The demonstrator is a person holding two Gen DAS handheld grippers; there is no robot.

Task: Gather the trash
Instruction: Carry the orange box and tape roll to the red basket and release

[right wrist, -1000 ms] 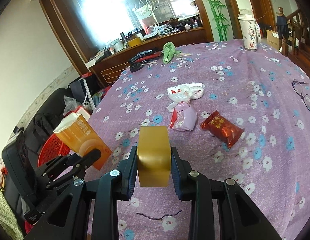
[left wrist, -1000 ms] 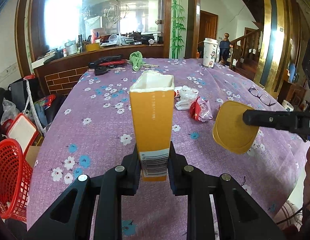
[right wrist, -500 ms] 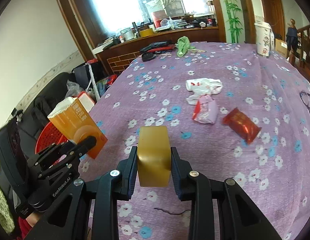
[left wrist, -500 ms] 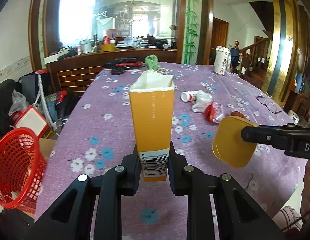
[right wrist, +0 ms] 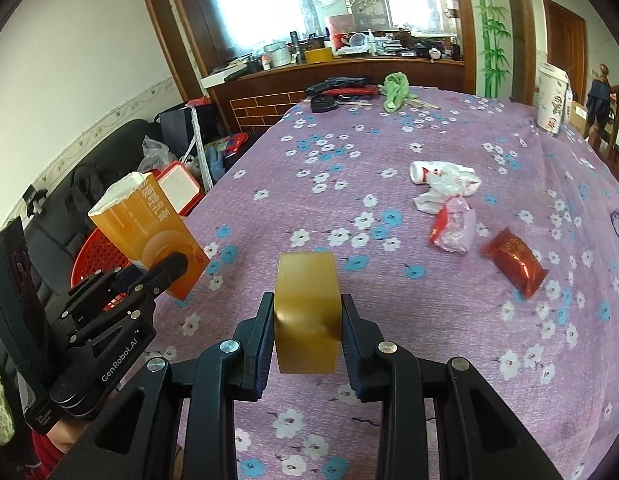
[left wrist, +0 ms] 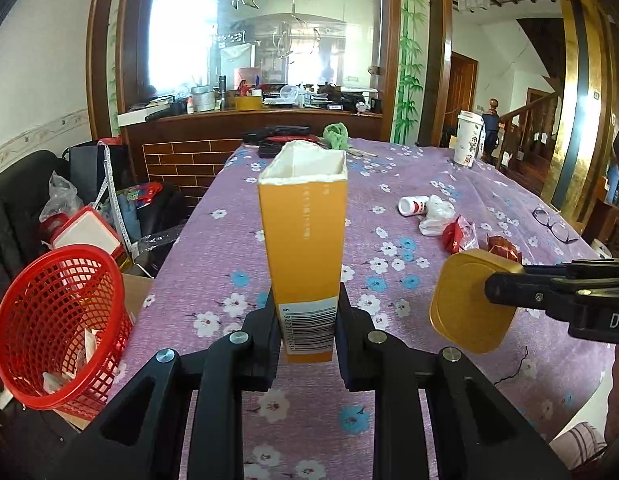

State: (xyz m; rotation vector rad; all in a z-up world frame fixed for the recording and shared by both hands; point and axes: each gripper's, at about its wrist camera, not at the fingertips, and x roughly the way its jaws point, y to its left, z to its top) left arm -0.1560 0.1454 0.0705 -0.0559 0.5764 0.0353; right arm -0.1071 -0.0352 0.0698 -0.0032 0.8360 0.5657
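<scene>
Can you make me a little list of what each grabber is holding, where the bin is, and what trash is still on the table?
left gripper: shut on the orange carton, open top up
right gripper: shut on the gold tin
bin: red basket on the floor, off the table's left edge, some scraps inside
table cover: purple flowered cloth
trash still on table: white bottle, crumpled white bag, pink wrapper, red wrapper
also on table: paper cup, glasses, green cloth
</scene>
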